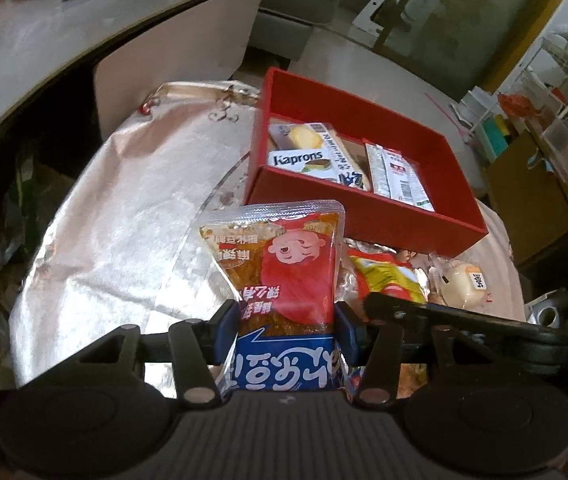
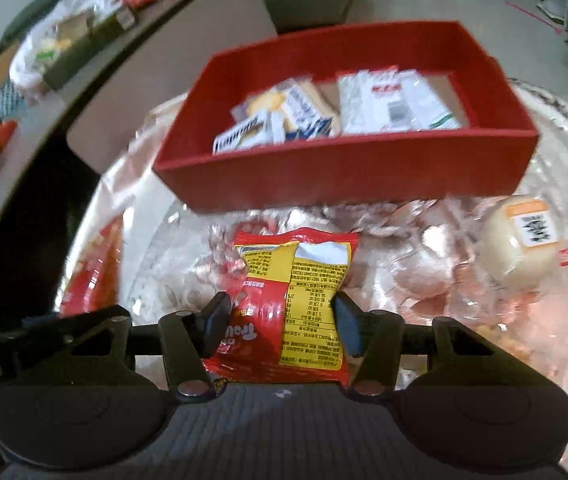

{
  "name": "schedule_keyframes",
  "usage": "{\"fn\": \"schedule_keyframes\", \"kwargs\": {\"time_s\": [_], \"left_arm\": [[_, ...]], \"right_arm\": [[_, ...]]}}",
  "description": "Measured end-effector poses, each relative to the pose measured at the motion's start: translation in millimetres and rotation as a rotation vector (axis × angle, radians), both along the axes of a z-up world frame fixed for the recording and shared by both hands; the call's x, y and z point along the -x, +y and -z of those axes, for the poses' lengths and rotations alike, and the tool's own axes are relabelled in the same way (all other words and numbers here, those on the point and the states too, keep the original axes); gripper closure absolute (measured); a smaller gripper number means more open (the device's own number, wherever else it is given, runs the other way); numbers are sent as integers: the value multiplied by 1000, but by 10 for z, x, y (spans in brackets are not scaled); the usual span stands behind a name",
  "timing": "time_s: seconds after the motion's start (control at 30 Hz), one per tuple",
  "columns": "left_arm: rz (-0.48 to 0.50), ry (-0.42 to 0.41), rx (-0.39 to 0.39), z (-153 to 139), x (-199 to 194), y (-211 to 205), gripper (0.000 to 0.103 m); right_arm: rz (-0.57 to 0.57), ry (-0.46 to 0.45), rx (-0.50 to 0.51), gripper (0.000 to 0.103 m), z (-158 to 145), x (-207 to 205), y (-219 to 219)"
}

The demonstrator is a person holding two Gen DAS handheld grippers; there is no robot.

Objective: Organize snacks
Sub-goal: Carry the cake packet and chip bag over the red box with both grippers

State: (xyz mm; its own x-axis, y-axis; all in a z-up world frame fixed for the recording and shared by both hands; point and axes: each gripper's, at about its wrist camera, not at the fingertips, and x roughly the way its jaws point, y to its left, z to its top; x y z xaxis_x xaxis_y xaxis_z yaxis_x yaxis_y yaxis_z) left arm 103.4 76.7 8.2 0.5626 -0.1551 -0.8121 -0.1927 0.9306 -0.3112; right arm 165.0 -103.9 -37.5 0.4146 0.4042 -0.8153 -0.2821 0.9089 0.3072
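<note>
A: Left wrist view. Left gripper [image 1: 287, 326], jaws clamped on a red-and-blue snack pouch [image 1: 284, 272]; both blue pads press its sides. Pouch stands up from the jaws toward 12 o'clock, cartoon face printed on the front.

B: Where's the box?

A: Red box [image 1: 368, 216] at 1 o'clock from the pouch, just beyond its top edge. Inside it: a Kaprons carton [image 1: 304, 160] in the left part, a white sachet [image 1: 398, 178] to its right. All sits on a desk [image 1: 124, 200] under a shiny foil-like cover.

B: Anything else near?

A: At 3 o'clock from the pouch, a red-and-yellow packet [image 1: 388, 276], and further right a wrapped pale bun [image 1: 460, 282] with an orange label.

B: Right wrist view?

A: Blurred. Right gripper [image 2: 282, 322] points down at the same red-and-yellow packet [image 2: 296, 304], which lies on the desk [image 2: 564, 184] between the two fingers. The left pad touches or nearly touches its edge, the right pad sits at its side; whether they actually squeeze it I cannot tell.

B: Box from here?

A: Red box [image 2: 344, 172] at 12 o'clock, just past the packet, cartons and sachet inside. Pale bun [image 2: 518, 240] at 2 o'clock, apart from the packet.
</note>
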Motion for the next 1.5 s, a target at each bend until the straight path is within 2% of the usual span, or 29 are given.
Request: {"fn": "schedule_keyframes", "kwargs": {"time_s": [0.2, 0.43, 0.87, 1.5], "left_arm": [[6, -37, -19, -95, -122, -91, 59], [41, -126, -143, -235, -237, -292, 59], [82, -207, -204, -385, -409, -459, 59], [84, -226, -227, -415, -572, -534, 59]], "right_arm": [[33, -39, -46, 40, -171, 57, -220], [60, -93, -94, 40, -366, 63, -372], [105, -153, -126, 40, -541, -40, -531], [117, -181, -131, 40, -641, -166, -607]]}}
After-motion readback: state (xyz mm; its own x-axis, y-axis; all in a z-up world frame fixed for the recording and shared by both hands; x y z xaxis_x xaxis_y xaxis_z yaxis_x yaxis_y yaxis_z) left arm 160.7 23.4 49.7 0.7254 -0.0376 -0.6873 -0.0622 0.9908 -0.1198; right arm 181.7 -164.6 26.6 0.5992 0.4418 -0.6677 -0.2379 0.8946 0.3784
